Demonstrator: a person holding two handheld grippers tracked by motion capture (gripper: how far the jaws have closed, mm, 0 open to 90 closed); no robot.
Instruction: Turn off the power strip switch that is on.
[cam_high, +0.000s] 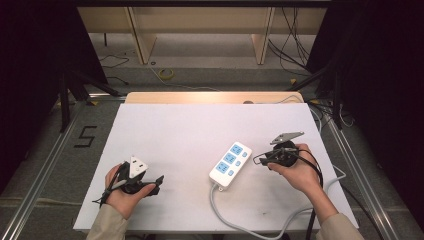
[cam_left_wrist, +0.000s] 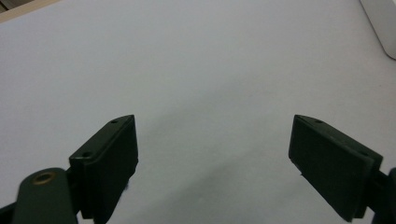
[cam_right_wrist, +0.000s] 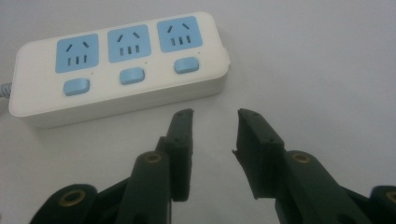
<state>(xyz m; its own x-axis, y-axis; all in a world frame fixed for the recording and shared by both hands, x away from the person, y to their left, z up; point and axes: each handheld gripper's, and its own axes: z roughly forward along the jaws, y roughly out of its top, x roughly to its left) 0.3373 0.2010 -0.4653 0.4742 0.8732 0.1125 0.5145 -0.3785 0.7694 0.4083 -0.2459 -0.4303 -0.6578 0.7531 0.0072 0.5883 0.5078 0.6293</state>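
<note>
Your right gripper (cam_right_wrist: 215, 116) has its jaws slightly parted and holds nothing, pointed at the power strip (cam_right_wrist: 119, 65) lying just ahead on the white table (cam_high: 175, 135). Line the jaws up squarely with the strip's long side before closing. Your left gripper (cam_left_wrist: 215, 144) rests wide apart and empty, well away from it.

I see a white table sheet (cam_high: 175, 135) over a wooden tabletop edge (cam_high: 210, 96). Grey floor behind, with a yellow cable coil (cam_high: 166, 74), black cables (cam_high: 292, 45), wooden frame legs (cam_high: 142, 42). Black "5" marking (cam_high: 86, 136) on floor, left of table.
</note>
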